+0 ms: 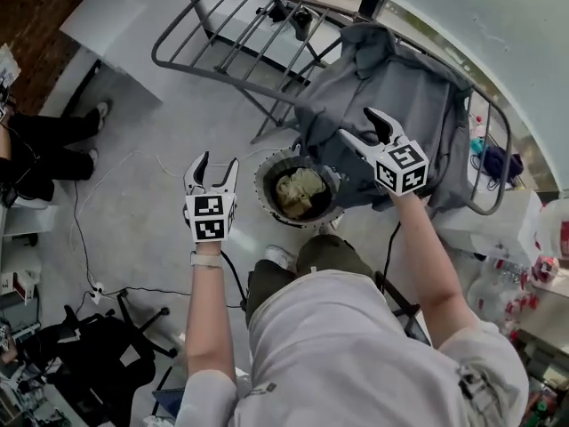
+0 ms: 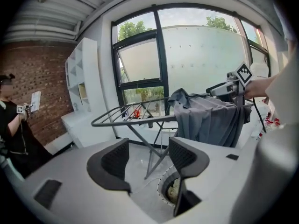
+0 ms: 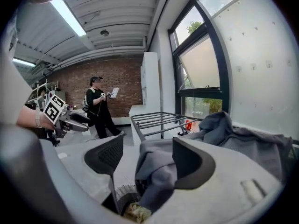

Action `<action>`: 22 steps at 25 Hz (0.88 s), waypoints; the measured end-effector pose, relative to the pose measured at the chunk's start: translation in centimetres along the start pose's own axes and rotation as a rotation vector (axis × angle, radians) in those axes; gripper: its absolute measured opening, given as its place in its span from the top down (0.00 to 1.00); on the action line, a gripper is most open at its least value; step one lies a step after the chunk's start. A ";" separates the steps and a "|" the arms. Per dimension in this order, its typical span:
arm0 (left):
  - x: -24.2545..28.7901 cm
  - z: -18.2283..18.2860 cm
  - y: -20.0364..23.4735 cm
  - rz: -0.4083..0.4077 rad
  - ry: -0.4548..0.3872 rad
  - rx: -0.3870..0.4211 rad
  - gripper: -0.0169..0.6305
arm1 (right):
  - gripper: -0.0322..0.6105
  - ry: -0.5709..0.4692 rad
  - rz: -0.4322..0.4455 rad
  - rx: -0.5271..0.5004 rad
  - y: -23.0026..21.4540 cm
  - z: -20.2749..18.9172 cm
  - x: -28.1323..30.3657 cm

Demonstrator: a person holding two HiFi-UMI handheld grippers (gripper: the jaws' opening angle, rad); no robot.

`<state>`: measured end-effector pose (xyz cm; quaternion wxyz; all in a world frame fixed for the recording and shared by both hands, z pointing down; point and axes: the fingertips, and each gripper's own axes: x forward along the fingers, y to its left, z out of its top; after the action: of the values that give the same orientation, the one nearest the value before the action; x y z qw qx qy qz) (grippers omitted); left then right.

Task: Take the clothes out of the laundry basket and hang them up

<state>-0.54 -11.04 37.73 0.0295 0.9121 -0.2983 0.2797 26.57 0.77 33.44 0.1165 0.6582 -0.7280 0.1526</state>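
One piece is already up: a large grey cloth garment [image 1: 418,105] lies draped over the far end of the grey metal folding drying rack [image 2: 133,121], bunched at the top and hanging down over the rail in loose folds. The rest of the rack's bars are bare.

The right gripper [image 1: 354,123] is at the near lower edge of that garment. Its jaws stand wide apart, and a fold of the grey cloth hangs in the gap, lying against one jaw but not pinched. It looks like a released hold rather than a grip.

The left gripper [image 1: 216,163] hangs lower, over the pale floor beside the basket, its jaws spread with nothing between them.

The round dark laundry basket [image 1: 263,181] sits on the floor just in front of the person's feet, partly under the hanging hem of the grey garment. Inside it lies a crumpled pale yellowish cloth [image 1: 300,191]. I can't tell whether more lies beneath it.

By my reckoning the job is roughly midway. The first garment is hung, though untidily, and could do with spreading. At least the yellowish piece must yet be lifted out and laid over the free bars. The empty left gripper is the one better placed to reach down for it.
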 end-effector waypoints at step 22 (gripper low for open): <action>-6.2 -29.1 -2.9 0.079 0.331 -0.382 0.59 | 0.44 0.631 0.388 -0.147 15.7 -31.6 12.4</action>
<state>-17.37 1.06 59.23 0.2385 0.8194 -0.3724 0.3647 8.67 2.52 66.24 0.3510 0.4185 -0.7764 0.3144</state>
